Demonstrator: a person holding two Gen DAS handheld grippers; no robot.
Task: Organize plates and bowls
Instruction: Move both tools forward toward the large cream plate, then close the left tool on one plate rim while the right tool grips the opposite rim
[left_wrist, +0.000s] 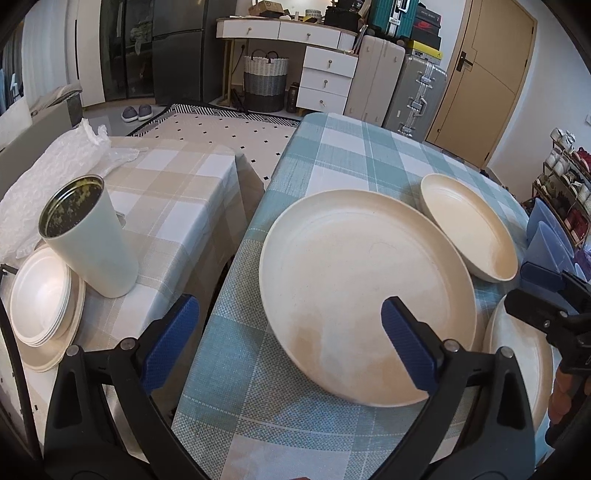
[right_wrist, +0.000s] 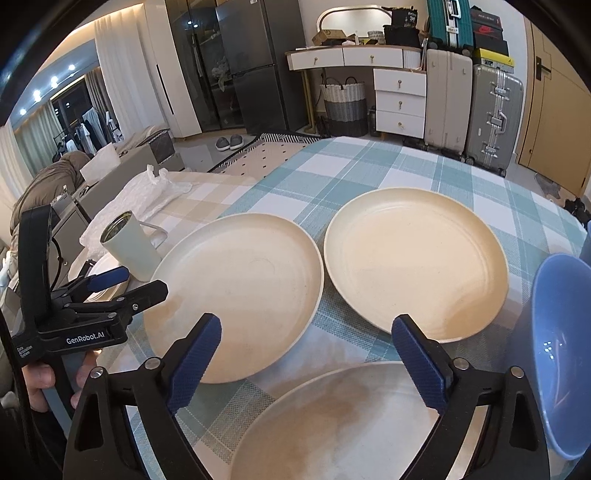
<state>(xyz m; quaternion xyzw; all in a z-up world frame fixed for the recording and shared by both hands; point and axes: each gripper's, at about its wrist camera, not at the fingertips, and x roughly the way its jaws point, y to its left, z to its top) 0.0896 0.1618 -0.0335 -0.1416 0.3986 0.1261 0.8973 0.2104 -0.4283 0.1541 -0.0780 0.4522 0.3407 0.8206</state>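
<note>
Right now I have both grippers over the blue-checked table (right_wrist: 369, 166), each with its jaws spread wide and nothing between them. My left gripper (left_wrist: 290, 343) hangs at the table's left edge, one pad past the edge, the other above the left plate (left_wrist: 365, 288). My right gripper (right_wrist: 306, 358) sits above the near plate (right_wrist: 354, 424) at the near edge, with the far plate (right_wrist: 413, 262) beyond it toward the middle. All three are cream, shallow, with a low raised rim; they look like stiff, light plastic or bamboo-fibre ware (I can't be sure which), so probably not very fragile, but smooth and apt to slide on the cloth. I judge the rim is the only place to grip: one pad under the lip, one inside. A blue bowl (right_wrist: 561, 350) stands at the right edge. On the beige-checked table (left_wrist: 177, 192) to the left, a stack of white dishes (left_wrist: 40, 299) waits beside a tall tumbler (left_wrist: 92, 240).
</note>
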